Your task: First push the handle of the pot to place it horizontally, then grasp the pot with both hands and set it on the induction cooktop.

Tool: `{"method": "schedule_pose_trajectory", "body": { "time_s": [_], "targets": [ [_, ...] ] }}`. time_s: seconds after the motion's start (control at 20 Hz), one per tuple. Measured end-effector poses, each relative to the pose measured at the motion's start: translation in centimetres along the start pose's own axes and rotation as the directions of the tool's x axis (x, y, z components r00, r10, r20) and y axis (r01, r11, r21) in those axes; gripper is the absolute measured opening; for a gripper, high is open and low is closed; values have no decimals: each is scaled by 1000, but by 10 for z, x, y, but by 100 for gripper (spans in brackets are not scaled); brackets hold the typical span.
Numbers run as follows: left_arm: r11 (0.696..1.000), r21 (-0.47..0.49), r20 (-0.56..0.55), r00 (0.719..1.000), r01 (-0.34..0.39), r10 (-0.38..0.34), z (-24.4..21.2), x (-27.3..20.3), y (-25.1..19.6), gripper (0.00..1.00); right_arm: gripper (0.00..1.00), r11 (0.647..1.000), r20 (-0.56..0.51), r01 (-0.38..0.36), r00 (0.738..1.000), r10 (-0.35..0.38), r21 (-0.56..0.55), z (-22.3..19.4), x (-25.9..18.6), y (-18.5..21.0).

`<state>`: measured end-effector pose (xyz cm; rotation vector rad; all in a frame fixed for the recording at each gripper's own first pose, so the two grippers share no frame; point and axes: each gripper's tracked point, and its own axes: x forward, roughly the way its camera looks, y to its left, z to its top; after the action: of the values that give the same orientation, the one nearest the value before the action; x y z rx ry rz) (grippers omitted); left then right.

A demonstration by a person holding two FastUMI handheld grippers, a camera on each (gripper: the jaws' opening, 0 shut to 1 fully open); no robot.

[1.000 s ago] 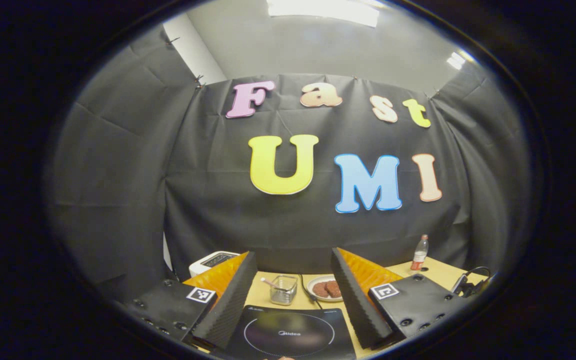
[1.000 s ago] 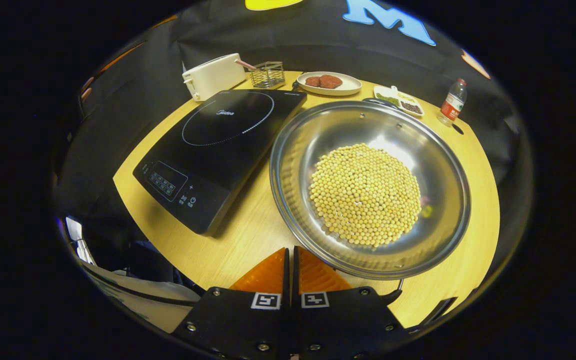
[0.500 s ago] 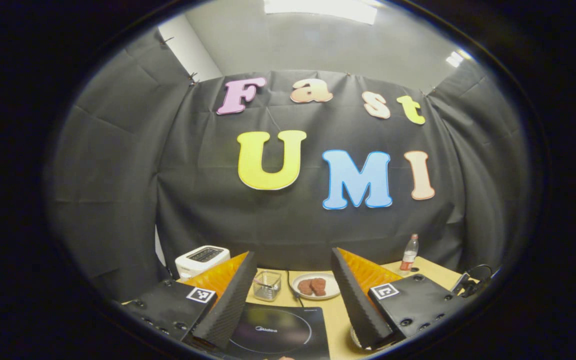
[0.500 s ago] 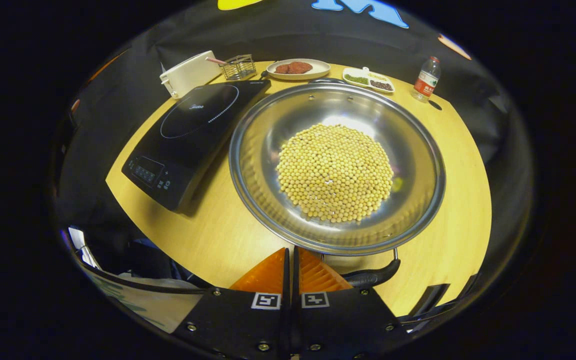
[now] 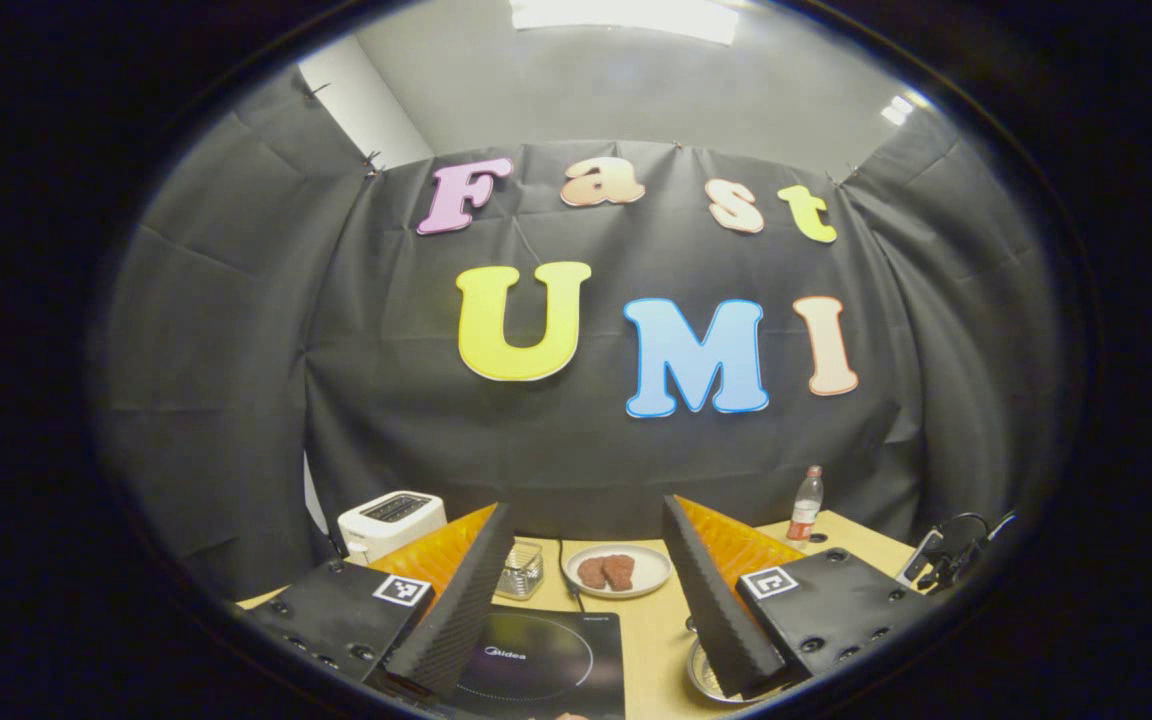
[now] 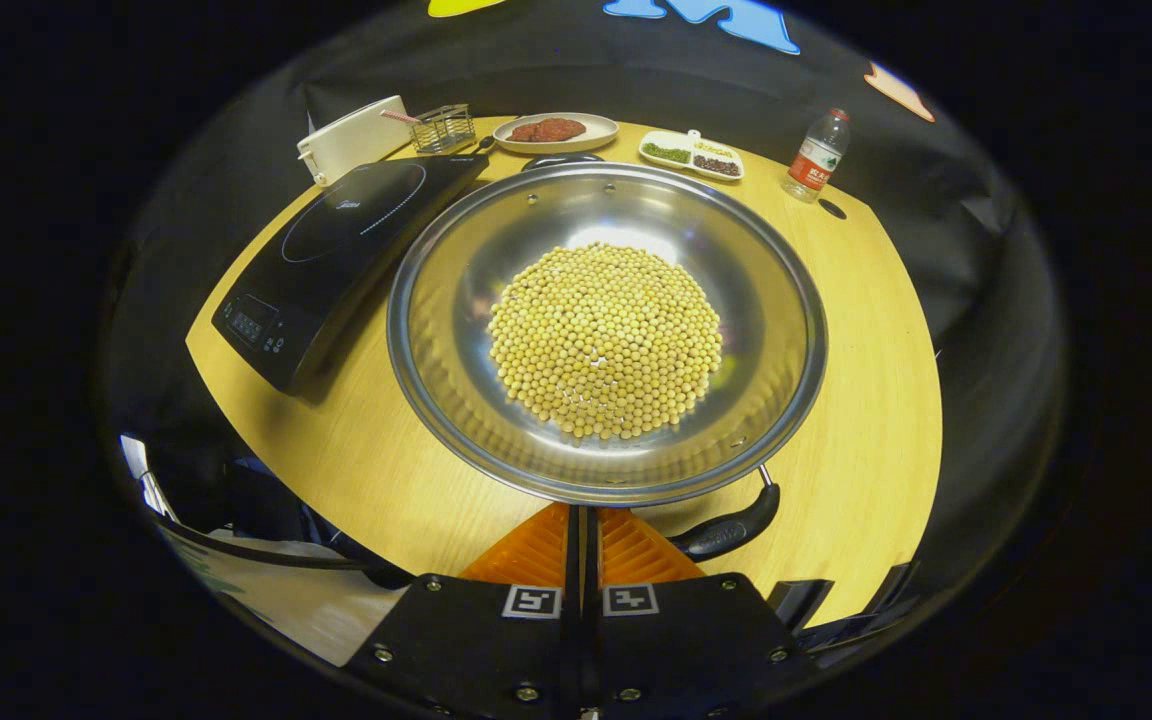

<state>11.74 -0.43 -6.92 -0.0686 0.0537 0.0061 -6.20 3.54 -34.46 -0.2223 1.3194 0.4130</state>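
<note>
Right gripper view: the pot [image 6: 606, 330], a wide shallow steel pan heaped with yellow beans [image 6: 604, 340], is seen resting on the wooden table [image 6: 866, 440], just beside the induction cooktop [image 6: 336, 250], which lies to its left and carries nothing. The right gripper [image 6: 582, 520] is held low at the pot's near rim with its fingers clenched together and nothing between them; this closed, blunt tip is judged to be meant for pushing rather than grasping. The near handle [image 6: 726, 530] is seen hanging below the rim, just to the right of the fingertips, so the push that would lay it horizontal appears not yet finished. A second handle [image 6: 561, 160] is glimpsed at the far rim.

In the left gripper view, the left gripper [image 5: 586, 590] is held raised and level with its fingers spread wide and empty, apparently kept ready for the two-handed lift. Between its fingers the cooktop [image 5: 546, 660] is framed, with the pot's rim [image 5: 701, 680] at the lower right. A plate [image 5: 621, 570], toaster [image 5: 386, 520] and bottle [image 5: 806, 505] are set well back.
</note>
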Motion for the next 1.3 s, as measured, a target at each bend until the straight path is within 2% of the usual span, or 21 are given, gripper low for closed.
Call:
{"method": "schedule_pose_trajectory", "body": {
  "time_s": [0.3, 0.35, 0.55, 0.75, 0.8, 0.85, 0.95, 1.2, 1.3],
  "targets": [
    [1000, 4, -3, 1000, -11, 11, -2, -2, -8, 97, 1, 998, -25, 56, 998, -57, -20, -2, 3, -35],
    [1000, 5, -4, 1000, -15, 15, -3, -1, -7, 91, 1, 998, -29, 65, 997, -66, -24, -2, 4, -40],
    [999, 11, -10, 999, -34, 34, -4, -1, -7, 91, 1, 991, -44, 120, 991, -123, -60, 1, 9, -66],
    [998, 22, -18, 999, -51, 52, -7, 1, -6, 90, 1, 988, -50, 142, 988, -145, -66, 1, 18, -86],
    [998, 23, -20, 998, -55, 56, -7, 0, -6, 95, 1, 986, -48, 153, 986, -157, -72, 2, 19, -91],
    [998, 24, -22, 998, -60, 60, -8, 1, -6, 100, 1, 983, -43, 166, 984, -170, -80, 3, 21, -97],
    [997, 28, -27, 997, -69, 70, -10, 1, -6, 100, 1, 977, -35, 193, 980, -197, -92, 7, 25, -110],
    [995, 39, -35, 995, -90, 91, -11, 0, -10, 90, 1, 956, 32, 264, 964, -263, -125, 20, 31, -136],
    [994, 43, -39, 994, -97, 98, -12, -2, -11, 94, 1, 945, 69, 286, 958, -278, -158, 27, 34, -141]
  ]
}}
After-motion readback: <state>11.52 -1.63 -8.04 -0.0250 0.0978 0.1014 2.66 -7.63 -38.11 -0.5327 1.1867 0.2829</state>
